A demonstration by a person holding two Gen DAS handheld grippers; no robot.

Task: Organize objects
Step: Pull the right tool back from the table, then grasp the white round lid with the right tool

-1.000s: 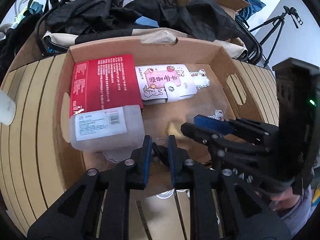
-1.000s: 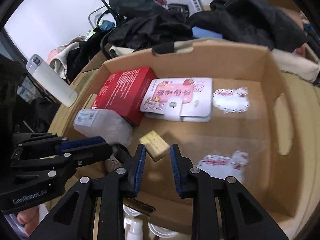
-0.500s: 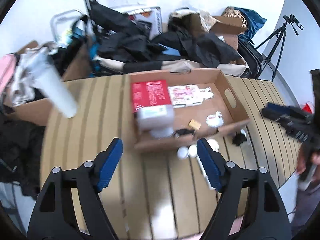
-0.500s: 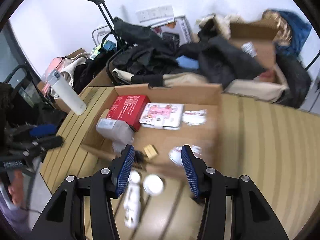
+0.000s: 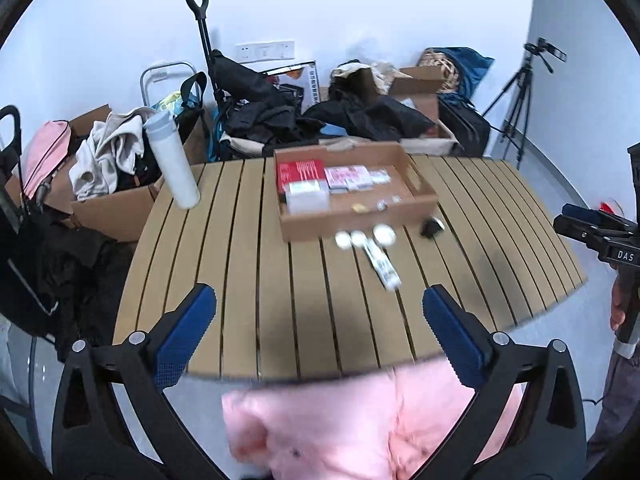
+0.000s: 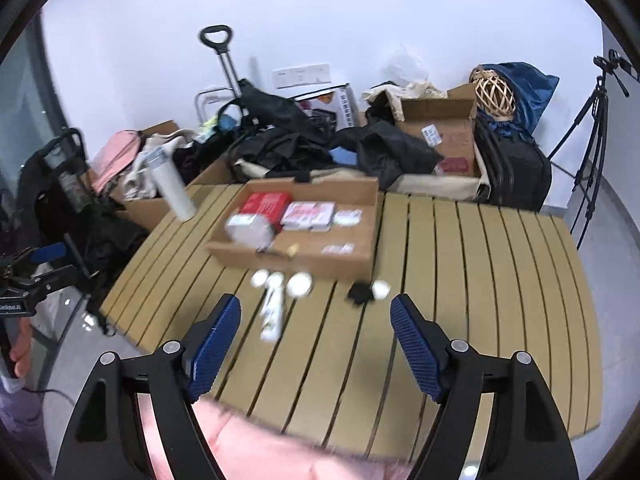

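Note:
A shallow cardboard box (image 5: 422,204) (image 6: 360,258) stands on the wooden slatted table (image 5: 248,280) (image 6: 480,280). It holds a red box (image 5: 300,171) (image 6: 266,202), a pink packet (image 5: 346,176) (image 6: 308,214), a white container (image 5: 306,200) and small bits. In front of it lie small white round jars (image 5: 384,234) (image 6: 299,283), a white tube (image 5: 384,268) (image 6: 272,312) and a black item (image 5: 430,227) (image 6: 360,293). My left gripper (image 5: 320,336) is open and empty, far back from the box. My right gripper (image 6: 316,344) is open and empty too.
A white bottle (image 5: 174,162) (image 6: 172,188) stands at the table's far left. Bags, dark clothes and cardboard boxes (image 6: 440,136) pile behind the table. A tripod (image 5: 516,100) stands at the right. A pink garment (image 5: 340,428) fills the near edge.
Both grippers have pulled back from inside the box to well behind the table's near edge, and both have opened wide. The box's contents lie as before.

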